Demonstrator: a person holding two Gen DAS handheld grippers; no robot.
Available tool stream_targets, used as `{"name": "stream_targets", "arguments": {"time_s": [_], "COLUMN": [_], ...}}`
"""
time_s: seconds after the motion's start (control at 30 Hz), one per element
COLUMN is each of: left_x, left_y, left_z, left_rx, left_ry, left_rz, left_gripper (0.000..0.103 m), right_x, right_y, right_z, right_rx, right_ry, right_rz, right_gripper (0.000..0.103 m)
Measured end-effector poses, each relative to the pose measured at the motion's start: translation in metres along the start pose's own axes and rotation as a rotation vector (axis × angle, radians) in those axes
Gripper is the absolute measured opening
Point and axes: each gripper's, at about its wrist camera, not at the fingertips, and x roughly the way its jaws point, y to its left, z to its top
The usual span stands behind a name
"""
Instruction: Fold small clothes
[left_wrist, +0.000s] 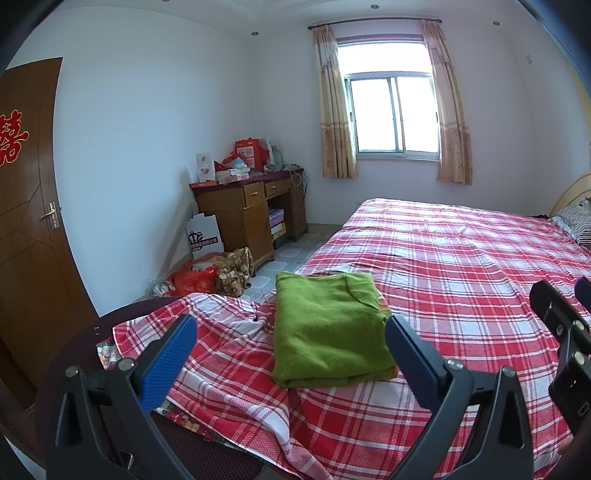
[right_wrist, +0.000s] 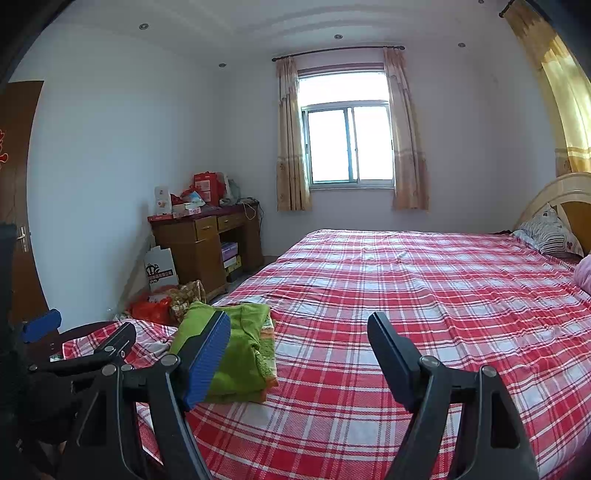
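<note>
One folded green garment lies on bed.

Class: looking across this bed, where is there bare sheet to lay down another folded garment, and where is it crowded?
Bare plaid sheet runs from the folded green garment toward the pillows at the headboard: that broad middle is free. It is crowded at the rumpled sheet corner left of the garment, and on the floor beside the desk.
</note>
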Motion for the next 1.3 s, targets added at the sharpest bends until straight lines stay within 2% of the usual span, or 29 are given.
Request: {"name": "stream_targets", "arguments": {"time_s": [1.3], "left_x": [0.014], "left_y": [-0.006], "left_z": [-0.005], "left_rx": [0.016], "left_ry": [0.045], "left_rz": [-0.004], "left_gripper": [0.103], "right_x": [0.006], "right_y": [-0.005], "right_z": [-0.005], "right_rx": [0.029], "right_ry": [0.023], "right_rz": [-0.006], "right_gripper": [0.077]}}
